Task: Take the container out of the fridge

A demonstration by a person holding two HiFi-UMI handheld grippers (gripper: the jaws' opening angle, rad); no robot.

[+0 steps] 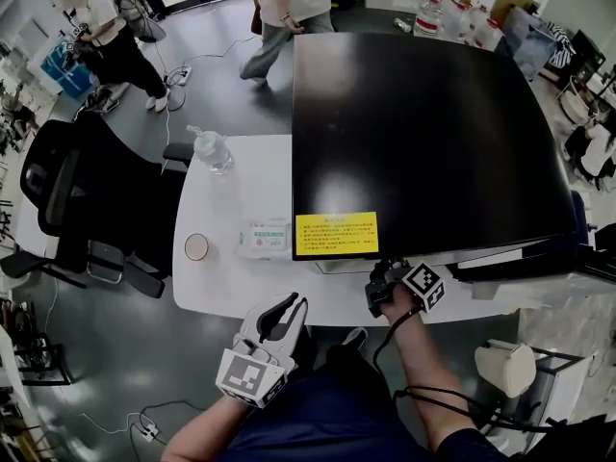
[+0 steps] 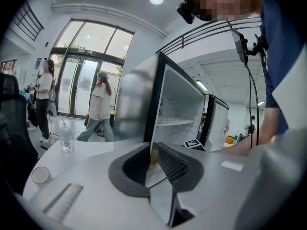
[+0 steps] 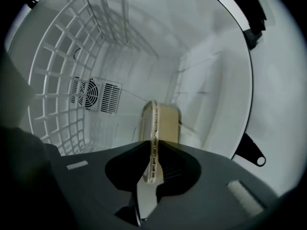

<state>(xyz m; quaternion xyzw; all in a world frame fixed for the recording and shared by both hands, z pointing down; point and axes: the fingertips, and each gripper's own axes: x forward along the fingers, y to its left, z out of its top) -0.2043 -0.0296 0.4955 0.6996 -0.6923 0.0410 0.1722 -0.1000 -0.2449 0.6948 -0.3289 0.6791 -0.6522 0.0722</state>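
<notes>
- Beige lidded container (image 3: 165, 121) stands inside mini fridge (image 1: 414, 133), on its white floor, in front of back-wall fan vent (image 3: 93, 96).
- R gripper (image 3: 152, 166) reaches into fridge; jaws pinch container's rim edge-on.
- L gripper (image 1: 279, 314) hangs low by person's lap, jaws slightly spread, nothing btwn them.
- Fridge sits on white table (image 1: 231, 282), door open.

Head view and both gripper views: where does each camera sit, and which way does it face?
Head view: on the head, looking down at the fridge; shows left gripper, right gripper.
Left gripper view: faces the open fridge; own open jaws.
Right gripper view: inside fridge; gripper shut on container.
All share the fridge.
</notes>
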